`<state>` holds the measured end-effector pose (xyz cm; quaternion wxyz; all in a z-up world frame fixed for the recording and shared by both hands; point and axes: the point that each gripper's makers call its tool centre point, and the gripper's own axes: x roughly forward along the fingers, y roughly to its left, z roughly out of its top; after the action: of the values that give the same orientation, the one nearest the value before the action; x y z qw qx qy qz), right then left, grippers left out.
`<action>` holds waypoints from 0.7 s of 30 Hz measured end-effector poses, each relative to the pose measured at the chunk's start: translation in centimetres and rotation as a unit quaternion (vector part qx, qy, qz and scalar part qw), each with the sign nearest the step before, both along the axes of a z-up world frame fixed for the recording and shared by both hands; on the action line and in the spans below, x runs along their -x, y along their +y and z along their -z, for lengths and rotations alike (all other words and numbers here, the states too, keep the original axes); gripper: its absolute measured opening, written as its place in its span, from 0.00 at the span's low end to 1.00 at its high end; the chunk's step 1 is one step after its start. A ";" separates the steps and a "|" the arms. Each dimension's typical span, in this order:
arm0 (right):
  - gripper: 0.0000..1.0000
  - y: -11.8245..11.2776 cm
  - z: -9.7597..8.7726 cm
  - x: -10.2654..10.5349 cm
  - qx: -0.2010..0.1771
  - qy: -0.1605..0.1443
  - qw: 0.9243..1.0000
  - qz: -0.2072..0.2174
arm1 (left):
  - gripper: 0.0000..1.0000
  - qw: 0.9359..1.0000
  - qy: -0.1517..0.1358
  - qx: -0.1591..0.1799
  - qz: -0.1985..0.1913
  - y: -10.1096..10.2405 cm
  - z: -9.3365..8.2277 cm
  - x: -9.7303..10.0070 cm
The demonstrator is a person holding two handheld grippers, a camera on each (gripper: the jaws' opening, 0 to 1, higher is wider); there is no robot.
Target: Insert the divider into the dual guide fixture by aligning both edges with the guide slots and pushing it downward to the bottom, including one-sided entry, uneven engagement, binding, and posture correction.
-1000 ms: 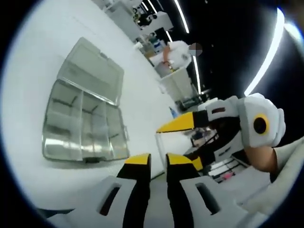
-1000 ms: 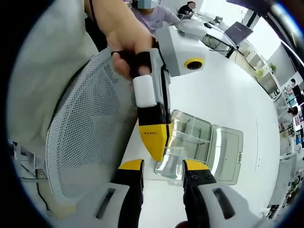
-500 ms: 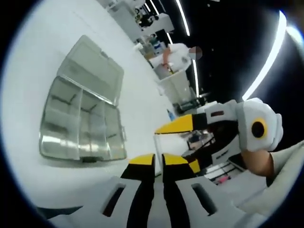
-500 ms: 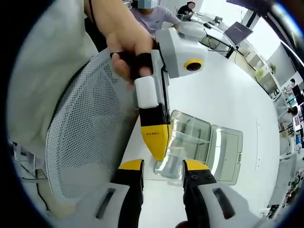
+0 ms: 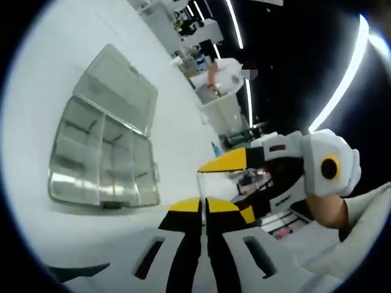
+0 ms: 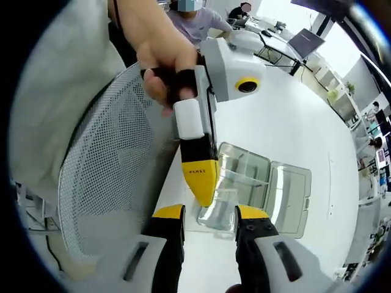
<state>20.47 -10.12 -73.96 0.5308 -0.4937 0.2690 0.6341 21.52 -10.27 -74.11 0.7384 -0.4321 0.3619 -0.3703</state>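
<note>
On the white table: we see the clear compartment box [image 5: 104, 162] lying open, lid folded back.
Left gripper [image 5: 203, 206]: our jaws are almost together, pinching the edge of a thin clear divider [image 5: 199, 183].
Right gripper [image 6: 209, 213]: jaws parted; we cannot tell whether they grip the divider [image 6: 226, 195] between them.
Divider: held in the air near the table edge, apart from the box [image 6: 263, 192].
Beside us: a mesh chair back [image 6: 116, 165].
</note>
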 end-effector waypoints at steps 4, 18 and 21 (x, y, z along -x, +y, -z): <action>0.28 0.1 -0.1 -0.1 -0.001 -0.002 1.000 0.002 | 0.00 1.000 0.014 0.010 -0.003 0.2 0.0 -0.1; 0.24 0.2 -1.0 -1.2 -0.017 -0.002 1.000 0.018 | 0.00 1.000 -0.020 -0.005 0.007 0.9 -0.3 0.1; 0.22 0.1 -1.2 -1.6 -0.022 0.009 0.999 0.026 | 0.00 0.998 -0.053 -0.022 0.027 0.9 -0.4 0.4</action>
<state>22.07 -9.98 -72.75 0.5554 -0.4690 0.2723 0.6303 21.11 -9.36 -73.68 0.7554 -0.3857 0.3418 -0.4046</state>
